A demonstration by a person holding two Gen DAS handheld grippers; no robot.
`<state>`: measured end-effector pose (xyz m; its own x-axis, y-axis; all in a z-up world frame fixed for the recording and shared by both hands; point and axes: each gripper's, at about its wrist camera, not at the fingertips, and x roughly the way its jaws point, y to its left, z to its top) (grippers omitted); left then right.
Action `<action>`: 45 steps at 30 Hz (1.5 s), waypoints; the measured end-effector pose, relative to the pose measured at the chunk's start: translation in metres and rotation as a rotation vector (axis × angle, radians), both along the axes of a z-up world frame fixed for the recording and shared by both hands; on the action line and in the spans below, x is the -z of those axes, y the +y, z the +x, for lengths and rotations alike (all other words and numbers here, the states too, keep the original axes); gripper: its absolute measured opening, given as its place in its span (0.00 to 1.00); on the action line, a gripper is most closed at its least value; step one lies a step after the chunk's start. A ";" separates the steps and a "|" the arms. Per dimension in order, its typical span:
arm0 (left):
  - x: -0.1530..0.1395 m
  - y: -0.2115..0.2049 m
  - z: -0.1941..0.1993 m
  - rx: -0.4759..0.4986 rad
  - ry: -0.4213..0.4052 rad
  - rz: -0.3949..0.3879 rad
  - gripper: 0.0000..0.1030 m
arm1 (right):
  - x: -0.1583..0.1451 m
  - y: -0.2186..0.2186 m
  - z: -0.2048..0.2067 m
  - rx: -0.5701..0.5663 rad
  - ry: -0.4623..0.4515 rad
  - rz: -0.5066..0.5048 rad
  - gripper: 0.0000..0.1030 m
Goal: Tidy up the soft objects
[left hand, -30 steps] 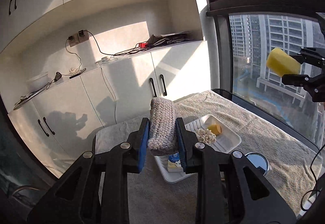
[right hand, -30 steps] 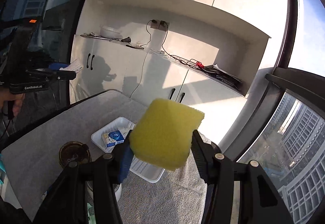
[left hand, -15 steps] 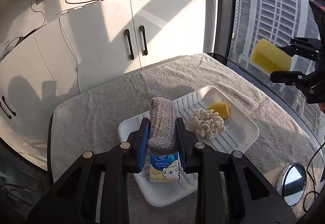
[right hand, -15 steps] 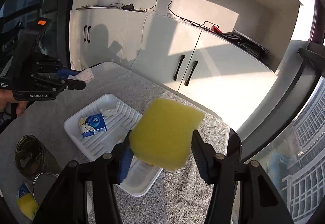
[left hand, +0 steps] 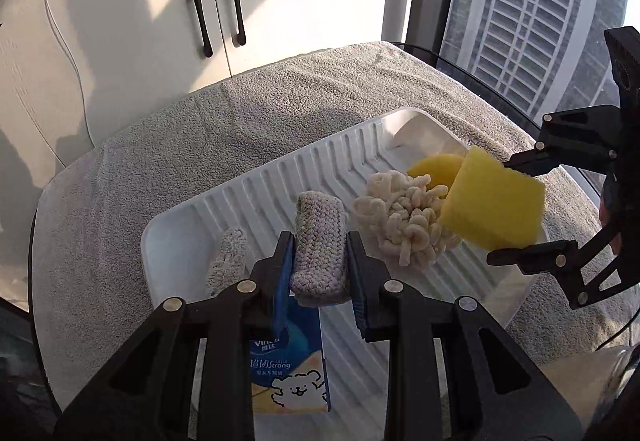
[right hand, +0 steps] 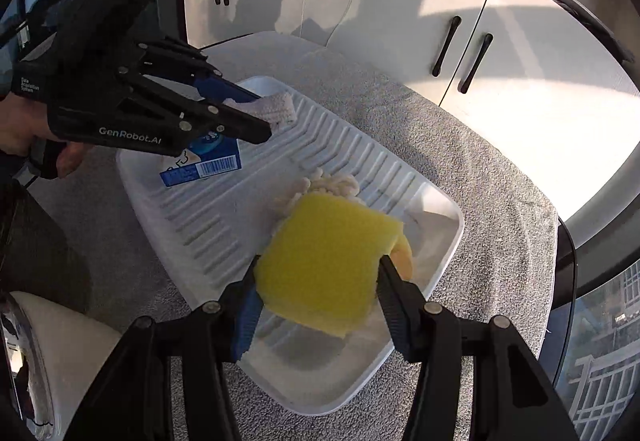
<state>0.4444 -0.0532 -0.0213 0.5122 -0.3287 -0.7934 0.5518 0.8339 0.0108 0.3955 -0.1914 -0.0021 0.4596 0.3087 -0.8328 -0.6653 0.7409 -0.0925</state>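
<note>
White ribbed tray (left hand: 248, 193) already held tissue pack (left hand: 288, 373), chenille pad (left hand: 400, 217), small yellow sponge (left hand: 434, 167); left gripper (left hand: 320, 261) pinched knitted cloth (left hand: 318, 241), right gripper (right hand: 316, 281) clamped yellow sponge (right hand: 328, 261), both above tray, unplaced.

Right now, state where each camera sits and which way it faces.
Left wrist: on the left gripper, looking down at the white tray; its fingers pinch a knitted cloth.
Right wrist: on the right gripper, looking down at the tray; its fingers clamp a yellow sponge; a hand shows.
Shared: tray, tissue pack, both grippers.
</note>
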 end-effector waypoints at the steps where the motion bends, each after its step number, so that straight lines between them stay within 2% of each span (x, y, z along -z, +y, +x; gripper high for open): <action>1: 0.003 -0.001 0.000 0.002 0.006 0.005 0.23 | 0.001 -0.002 0.000 0.001 0.009 0.008 0.55; 6: 0.016 -0.007 0.005 0.009 0.028 0.027 0.23 | 0.007 -0.007 -0.002 -0.004 0.042 0.025 0.55; 13: 0.026 -0.019 0.004 0.029 0.030 0.063 0.24 | 0.028 -0.007 -0.002 -0.008 0.098 -0.023 0.55; 17: 0.034 -0.024 0.006 0.036 0.041 0.087 0.24 | 0.029 -0.012 -0.002 0.008 0.101 -0.002 0.54; 22: 0.034 -0.024 0.009 0.012 0.038 0.077 0.25 | 0.030 -0.010 -0.005 0.001 0.097 -0.010 0.55; 24: 0.034 -0.023 0.010 -0.004 0.031 0.079 0.36 | 0.030 -0.011 -0.005 0.004 0.095 -0.009 0.55; 25: 0.033 -0.022 0.010 -0.011 0.024 0.077 0.51 | 0.030 -0.011 -0.005 0.008 0.093 -0.006 0.55; 26: 0.031 -0.021 0.009 -0.018 0.017 0.073 0.57 | 0.030 -0.011 -0.004 0.009 0.095 -0.002 0.56; 29: 0.028 -0.017 0.011 -0.034 0.012 0.070 0.62 | 0.029 -0.012 -0.003 0.016 0.081 -0.002 0.62; 33: 0.023 -0.011 0.011 -0.048 0.006 0.041 0.71 | 0.023 -0.013 -0.003 0.017 0.070 0.013 0.75; 34: 0.022 -0.009 0.011 -0.049 0.007 0.032 0.77 | 0.021 -0.014 -0.004 0.019 0.059 0.014 0.78; 35: 0.019 -0.007 0.010 -0.054 0.001 0.026 0.89 | 0.018 -0.015 -0.004 0.021 0.049 0.017 0.83; 37: 0.010 -0.002 0.007 -0.068 -0.024 0.009 1.00 | 0.009 -0.019 -0.006 0.031 0.024 0.038 0.94; 38: 0.005 0.002 0.005 -0.074 -0.035 -0.002 1.00 | 0.003 -0.021 -0.007 0.041 0.004 0.046 1.00; 45: -0.033 0.025 -0.006 -0.154 -0.111 -0.047 1.00 | -0.045 -0.038 -0.015 0.120 -0.131 0.096 1.00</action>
